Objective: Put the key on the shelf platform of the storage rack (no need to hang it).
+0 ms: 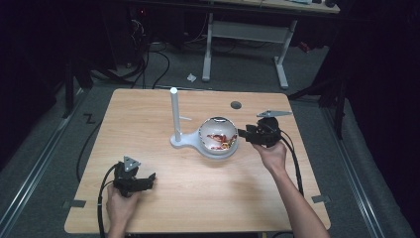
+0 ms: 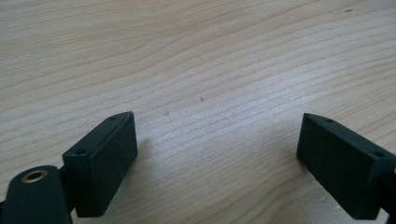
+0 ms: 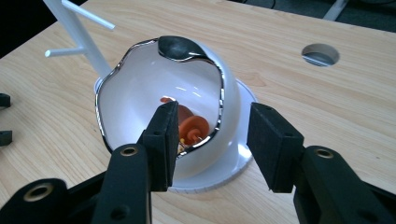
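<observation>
Table (image 1: pixel 198 198) edges: the bowl (image 1: pixel 218 136) is sitting mid-table, a bit right of centre, w/ bare wood all round, esp. the near half. It is tipped on a white stand (image 1: pixel 185 141); the stand's post (image 1: pixel 174 111) is rising just left of it, w/ a thin peg sticking out. A round hole (image 1: pixel 236 105) is lying behind the bowl, near the far edge. The right edge is well apart from the bowl.

R gripper (image 1: pixel 246 134) is hanging just right of the bowl, pointing at it. In the right gripper view its jaws are standing partway apart, released, gripping nothing: one pad (image 3: pixel 161 140) is sitting in front of the bowl's opening, the other outside the wall, w/ the rim (image 3: pixel 219 107) seen between them, not pinched. Orange bits (image 3: pixel 189 126) are lying inside the bowl.

L gripper (image 1: pixel 146 179) is resting near the front-left corner, well apart from the bowl, jaws spread wide over bare wood, holding nothing.
</observation>
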`<state>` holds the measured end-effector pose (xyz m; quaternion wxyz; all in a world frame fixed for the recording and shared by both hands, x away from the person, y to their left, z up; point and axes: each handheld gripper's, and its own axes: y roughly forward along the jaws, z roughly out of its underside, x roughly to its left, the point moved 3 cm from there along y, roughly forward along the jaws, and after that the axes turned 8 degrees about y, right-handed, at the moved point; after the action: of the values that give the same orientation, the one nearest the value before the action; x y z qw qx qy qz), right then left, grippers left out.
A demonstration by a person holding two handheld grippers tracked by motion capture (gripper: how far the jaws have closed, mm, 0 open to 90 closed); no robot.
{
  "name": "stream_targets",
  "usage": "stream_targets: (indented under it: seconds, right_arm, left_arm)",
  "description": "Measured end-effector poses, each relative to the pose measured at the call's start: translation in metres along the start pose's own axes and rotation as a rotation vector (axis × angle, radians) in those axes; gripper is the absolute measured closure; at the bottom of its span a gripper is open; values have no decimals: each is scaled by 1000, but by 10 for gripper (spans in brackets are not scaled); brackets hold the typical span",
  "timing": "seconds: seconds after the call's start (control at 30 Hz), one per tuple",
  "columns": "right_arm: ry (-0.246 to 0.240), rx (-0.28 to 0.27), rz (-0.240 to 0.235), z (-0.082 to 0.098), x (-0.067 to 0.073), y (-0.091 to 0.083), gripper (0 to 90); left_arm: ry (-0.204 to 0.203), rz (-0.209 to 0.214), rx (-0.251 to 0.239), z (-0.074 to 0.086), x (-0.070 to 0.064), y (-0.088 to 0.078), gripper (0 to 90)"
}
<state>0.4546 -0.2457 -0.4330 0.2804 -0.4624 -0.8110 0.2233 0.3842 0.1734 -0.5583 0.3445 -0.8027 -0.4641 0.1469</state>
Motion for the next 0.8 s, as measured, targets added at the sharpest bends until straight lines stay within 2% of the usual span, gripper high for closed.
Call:
stream_targets:
  seconds: [0.2, 0.3, 0.43, 0.8]
  right_arm:
    - [1, -27, 13, 2, -8, -15, 522]
    - [17, -49, 18, 5, -12, -21, 522]
    - [26, -47, 30, 11, -19, -28, 517]
    - [23, -78, 52, 15, -24, -50, 503]
  left_arm:
    - [0, 0, 0, 0, 0, 0, 127]
    - [0, 0, 0, 0, 0, 0, 127]
    - [0, 0, 0, 0, 0, 0, 126]
    - [0, 0, 0, 0, 0, 0, 127]
